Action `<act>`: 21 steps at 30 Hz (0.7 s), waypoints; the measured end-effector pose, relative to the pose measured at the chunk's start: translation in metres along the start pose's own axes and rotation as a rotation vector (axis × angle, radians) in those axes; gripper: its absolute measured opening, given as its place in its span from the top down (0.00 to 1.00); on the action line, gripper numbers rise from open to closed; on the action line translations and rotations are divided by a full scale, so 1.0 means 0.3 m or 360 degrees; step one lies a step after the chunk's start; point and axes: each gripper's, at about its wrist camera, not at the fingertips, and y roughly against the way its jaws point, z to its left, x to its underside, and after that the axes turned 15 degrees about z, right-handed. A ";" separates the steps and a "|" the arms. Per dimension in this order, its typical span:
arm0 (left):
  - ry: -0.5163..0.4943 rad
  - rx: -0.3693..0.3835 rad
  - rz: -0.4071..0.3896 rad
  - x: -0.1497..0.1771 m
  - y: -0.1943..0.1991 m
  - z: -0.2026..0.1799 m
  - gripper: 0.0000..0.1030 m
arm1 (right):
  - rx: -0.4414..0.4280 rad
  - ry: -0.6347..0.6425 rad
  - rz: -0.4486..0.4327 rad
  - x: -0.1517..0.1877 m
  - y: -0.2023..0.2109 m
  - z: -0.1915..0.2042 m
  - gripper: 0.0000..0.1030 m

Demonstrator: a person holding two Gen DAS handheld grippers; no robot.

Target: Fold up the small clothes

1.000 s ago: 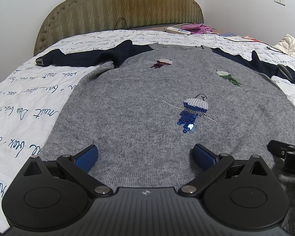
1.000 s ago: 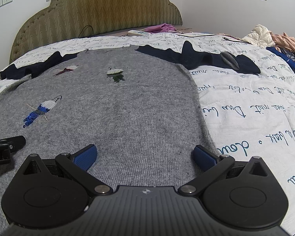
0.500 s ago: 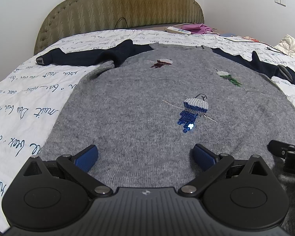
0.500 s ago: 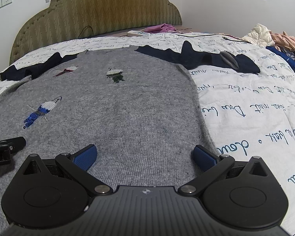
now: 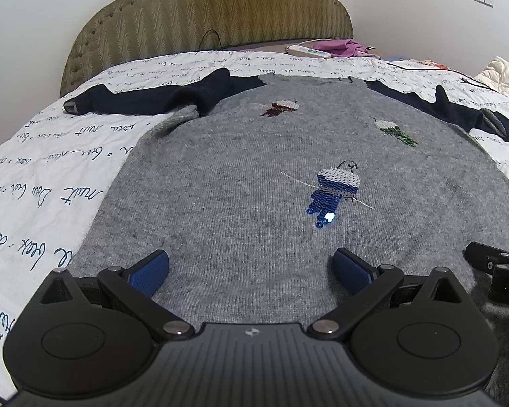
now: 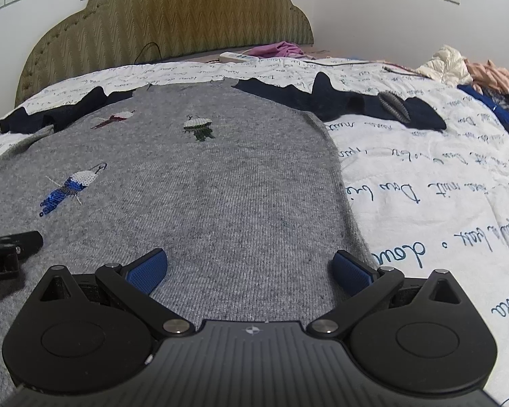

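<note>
Bedroom, white walls, olive quilted headboard across the top of both views. White bedspread printed with dark cursive script covers the bed. Grey knit sweater lies flat, front up, filling the centre of the left wrist view and the centre-left of the right wrist view; navy sleeves spread toward upper left and upper right. Three sequin figures on the chest: blue one mid-frame, green one to the upper right, maroon one near the collar.

Left gripper sits low at the hem, blue pads spread wide, nothing between them. Right gripper likewise at the hem near the sweater's side edge, fingers wide apart, empty.

White power strip and pink cloth lie by the headboard. Heap of clothes at the upper right of the right wrist view.
</note>
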 end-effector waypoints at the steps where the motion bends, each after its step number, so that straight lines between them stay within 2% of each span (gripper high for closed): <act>1: -0.0003 -0.0005 0.0000 0.001 0.001 0.002 0.00 | 0.0009 0.0008 -0.0007 0.003 0.001 0.003 0.00; 14: 0.0003 0.0015 0.0009 0.005 0.003 0.013 0.00 | -0.0030 -0.0006 -0.0001 0.004 0.001 -0.010 0.00; 21: -0.0047 -0.0038 0.0001 0.005 0.013 -0.009 0.00 | -0.0047 -0.0016 0.0013 -0.002 0.002 -0.019 0.00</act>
